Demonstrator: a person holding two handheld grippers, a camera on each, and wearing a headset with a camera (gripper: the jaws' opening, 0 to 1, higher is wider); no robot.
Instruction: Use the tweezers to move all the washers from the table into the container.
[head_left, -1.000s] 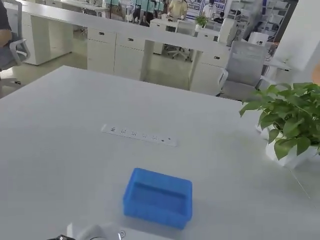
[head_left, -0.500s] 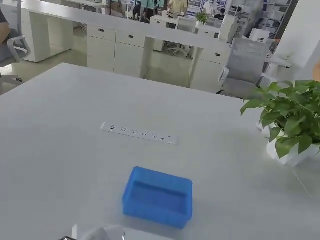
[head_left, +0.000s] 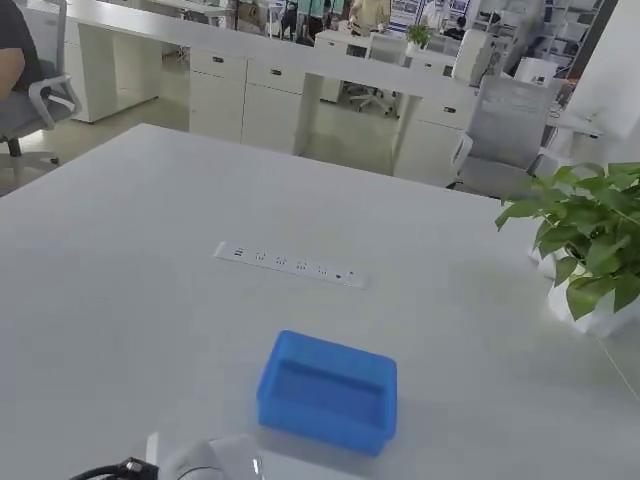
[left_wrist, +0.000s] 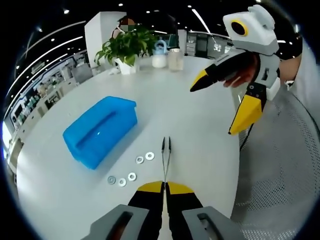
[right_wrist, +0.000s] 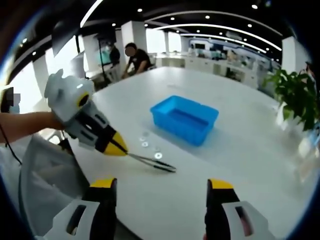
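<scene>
The left gripper (left_wrist: 165, 188) is clenched on the back end of the thin metal tweezers (left_wrist: 165, 159), whose long axis runs straight ahead along the jaws, tips low over the white tabletop (left_wrist: 200, 145). In the left gripper view, the five small flat metal washers (left_wrist: 132, 176) lie loose to the left of the tweezers, between them and the blue rectangular plastic container (left_wrist: 100, 131). Two sit just beside the tips and three further back, alongside the shaft. The likely next move is a short swing of the tips left, towards the container (the nearest pair looks the easiest first pick). All this is close to the tabletop's near edge, on the person's side. The right gripper (right_wrist: 160, 186) hangs released, jaws spread wide, above the tabletop and well apart from the washers, so the left one is both nearer and already armed. As far as its inside can be seen, the container holds nothing, so no washer appears moved yet.
</scene>
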